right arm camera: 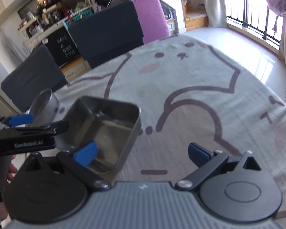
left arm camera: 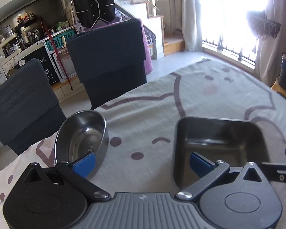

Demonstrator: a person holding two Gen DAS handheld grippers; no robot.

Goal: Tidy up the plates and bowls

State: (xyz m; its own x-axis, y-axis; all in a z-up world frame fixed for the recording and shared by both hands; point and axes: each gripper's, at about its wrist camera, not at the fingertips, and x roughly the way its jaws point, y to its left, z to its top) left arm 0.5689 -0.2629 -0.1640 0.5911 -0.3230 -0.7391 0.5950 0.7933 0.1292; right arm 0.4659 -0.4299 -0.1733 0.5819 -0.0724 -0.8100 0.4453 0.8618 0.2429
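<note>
My left gripper (left arm camera: 142, 163) and right gripper (right arm camera: 142, 153) are both spread wide, holding nothing. On the cloth-covered bench (left arm camera: 209, 99), the round steel bowl (left arm camera: 82, 135) sits left of the square steel dish (left arm camera: 219, 143), apart.

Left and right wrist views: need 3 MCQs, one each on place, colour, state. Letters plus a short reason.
1. Seen from the left wrist view, where is the round steel bowl relative to the square steel dish?
A. to its left
B. stacked inside it
C. to its right

2. What colour are the pads on the tool fingers?
A. red
B. blue
C. yellow

3. What state is the right tool in?
A. shut on the round bowl
B. shut on the tablecloth
C. open

Key: 1 A, the bowl sits apart on the tablecloth, left of the dish. 2 B, both pads show blue. 3 C, its fingers stand wide apart with nothing clamped.
</note>
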